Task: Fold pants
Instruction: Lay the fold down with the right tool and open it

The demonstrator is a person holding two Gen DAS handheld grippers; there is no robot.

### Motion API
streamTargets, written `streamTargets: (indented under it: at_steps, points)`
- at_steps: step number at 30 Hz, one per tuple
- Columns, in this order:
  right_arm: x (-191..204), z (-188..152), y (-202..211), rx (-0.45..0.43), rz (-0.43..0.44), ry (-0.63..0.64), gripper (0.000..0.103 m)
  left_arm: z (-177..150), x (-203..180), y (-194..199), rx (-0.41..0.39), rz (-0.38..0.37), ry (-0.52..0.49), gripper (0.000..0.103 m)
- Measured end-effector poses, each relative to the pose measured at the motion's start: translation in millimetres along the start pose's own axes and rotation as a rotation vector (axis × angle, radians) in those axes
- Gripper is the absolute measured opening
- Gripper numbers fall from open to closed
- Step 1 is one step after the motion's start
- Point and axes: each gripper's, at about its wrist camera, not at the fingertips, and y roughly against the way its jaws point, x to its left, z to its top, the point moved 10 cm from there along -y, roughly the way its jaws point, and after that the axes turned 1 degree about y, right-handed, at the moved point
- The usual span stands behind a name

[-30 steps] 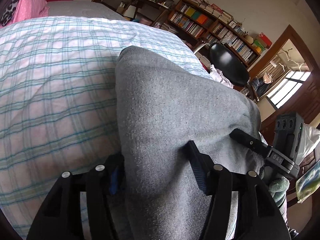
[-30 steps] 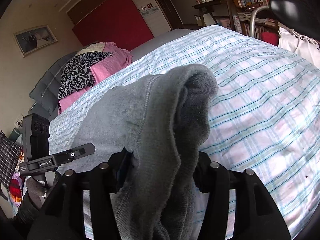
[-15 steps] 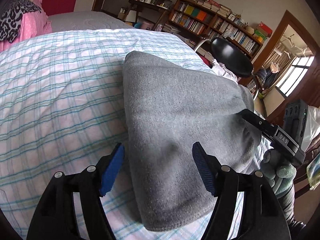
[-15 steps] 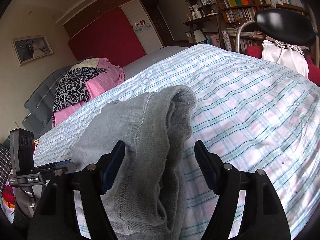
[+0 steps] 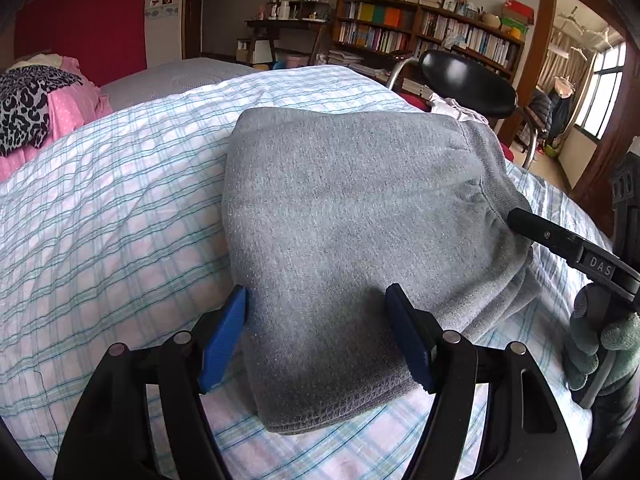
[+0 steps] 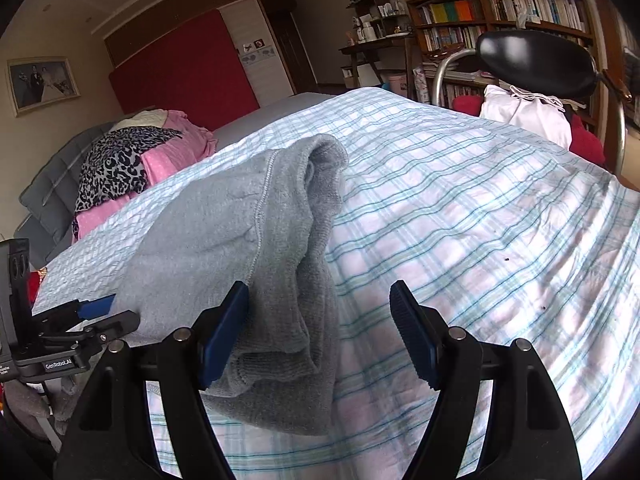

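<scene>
Where lettering shows: "DAS" label (image 5: pixel 600 267).

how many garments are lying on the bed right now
3 visible: the folded grey knit pants on the checked blue-and-white bedsheet, plus a leopard-print garment and pink dotted garment piled at the far end; others may be hidden underneath.

Folded grey knit pants (image 5: pixel 352 216) sit as a thick bundle mid-bed, the only bulk on the pale blue-and-pink checked bedsheet (image 5: pixel 112 208). Sheet lies bare to their left in left wrist view, and wide open to their right in right wrist view. Far end is blocked by a pink garment w/ leopard-print cloth (image 6: pixel 124 164). Off the bed's far edge stands a black padded chair on a metal frame (image 6: pixel 536 60) w/ white fabric (image 6: pixel 528 114) draped on it.
</scene>
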Motion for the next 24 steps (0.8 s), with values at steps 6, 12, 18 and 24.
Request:
streamTargets:
  at_steps: [6,12,18,24]
  points:
    - [-15,-11,-10,0.054,-0.167,0.017,0.081,-5,-4,0,-0.021,0.027,-0.05,0.071]
    - [-16,-14,-14,0.062,-0.287,0.077,0.082,-9,-8,-3,-0.039,0.063,-0.105,0.072]
    - [-24,-16,-20,0.097,-0.25,0.031,0.085,-12,-7,-10,-0.042,0.076,-0.112,0.072]
    - [-23,-16,-21,0.105,-0.247,0.028,0.086,-16,-8,-14,-0.049,0.107,-0.133,0.072]
